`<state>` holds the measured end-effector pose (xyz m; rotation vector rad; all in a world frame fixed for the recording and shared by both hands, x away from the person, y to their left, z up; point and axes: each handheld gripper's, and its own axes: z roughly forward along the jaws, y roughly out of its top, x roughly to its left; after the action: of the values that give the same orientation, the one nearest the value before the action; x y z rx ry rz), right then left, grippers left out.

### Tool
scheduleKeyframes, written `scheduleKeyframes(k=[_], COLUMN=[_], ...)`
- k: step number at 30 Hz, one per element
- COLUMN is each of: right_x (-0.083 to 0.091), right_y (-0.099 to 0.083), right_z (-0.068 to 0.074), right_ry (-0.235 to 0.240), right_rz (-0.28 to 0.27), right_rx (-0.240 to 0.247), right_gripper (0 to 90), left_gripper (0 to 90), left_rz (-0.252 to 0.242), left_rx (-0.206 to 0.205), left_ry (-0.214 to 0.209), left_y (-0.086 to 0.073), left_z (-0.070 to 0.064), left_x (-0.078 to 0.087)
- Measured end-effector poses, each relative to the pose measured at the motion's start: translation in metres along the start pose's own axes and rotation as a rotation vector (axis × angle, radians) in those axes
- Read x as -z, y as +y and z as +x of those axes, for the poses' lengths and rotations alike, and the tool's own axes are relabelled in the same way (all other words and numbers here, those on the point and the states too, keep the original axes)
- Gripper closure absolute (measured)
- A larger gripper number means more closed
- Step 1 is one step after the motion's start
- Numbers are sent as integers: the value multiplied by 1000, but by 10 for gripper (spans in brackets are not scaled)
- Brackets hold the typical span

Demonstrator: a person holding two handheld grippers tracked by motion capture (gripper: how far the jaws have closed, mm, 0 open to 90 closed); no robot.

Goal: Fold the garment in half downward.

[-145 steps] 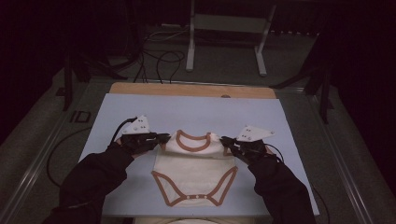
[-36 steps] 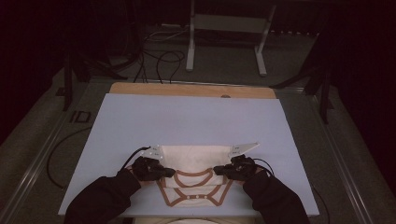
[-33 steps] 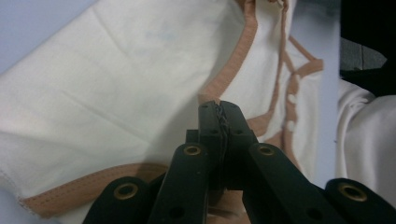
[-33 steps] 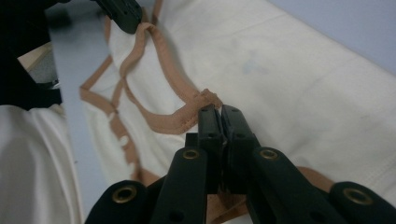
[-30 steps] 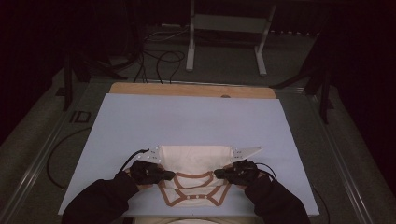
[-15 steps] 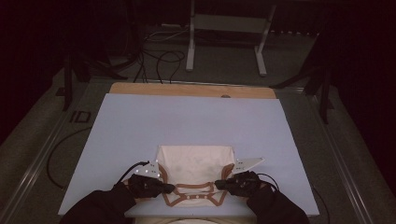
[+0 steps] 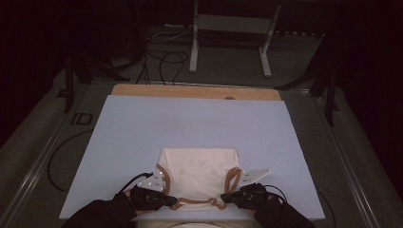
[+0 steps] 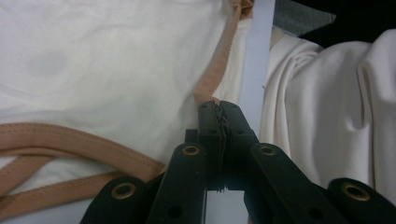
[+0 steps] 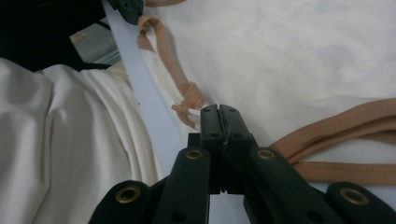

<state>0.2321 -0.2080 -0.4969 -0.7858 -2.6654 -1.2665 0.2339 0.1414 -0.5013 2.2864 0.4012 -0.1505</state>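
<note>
- The cream bodysuit (image 7: 198,170) with tan trim lies at the near edge of the pale blue table cover (image 7: 142,128), roughly centred left to right.
- Change noted: 4.8 s ago the garment lay spread with its neckline up the table; since then both grippers have drawn the upper part toward the person, and the far side is now a straight fold line.
- Over the last second the pull carried on toward the near edge, the fold growing deeper with each picture.
- Left gripper (image 8: 218,108): jaws pressed fully together, pinching the tan trim (image 8: 212,79) at the garment's edge.
- Right gripper (image 9: 219,112): jaws likewise closed tight, with bunched trim (image 9: 189,100) caught at the tips.
- Judgement: this looks like a fold in half, nearly complete; release would be the sensible next step.
- Edges: both grippers sit right at the near edge of the cover, and in the gripper views the person's white clothing (image 8: 322,121) lies just beyond it.
- No room remains to pull nearer without dragging cloth off the table.
- Open room: the far half and both sides of the cover are bare, giving ample space to reposition.
</note>
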Motion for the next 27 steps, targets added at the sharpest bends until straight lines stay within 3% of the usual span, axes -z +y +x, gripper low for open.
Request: scheduleKeyframes(k=[11,17,22,27], right_x=[4,-6,-20,-19], right_y=[4,0,-10,-14], right_z=[1,0,2,4], right_ry=[-15,6,33,56], right_rz=[-33,3,77,65], right_rx=[12,2,21,22], right_gripper=[897,897,897,898], left_gripper=[887,855,839,839], left_rz=[45,63,75,77], left_rx=[-27,-28,-14,-9], left_ry=[-9,-33,-41,-38], left_y=[-5,-8,-14,-15], left_z=[-8,-9,-10,-10], left_x=[-4,-5,-8,-9])
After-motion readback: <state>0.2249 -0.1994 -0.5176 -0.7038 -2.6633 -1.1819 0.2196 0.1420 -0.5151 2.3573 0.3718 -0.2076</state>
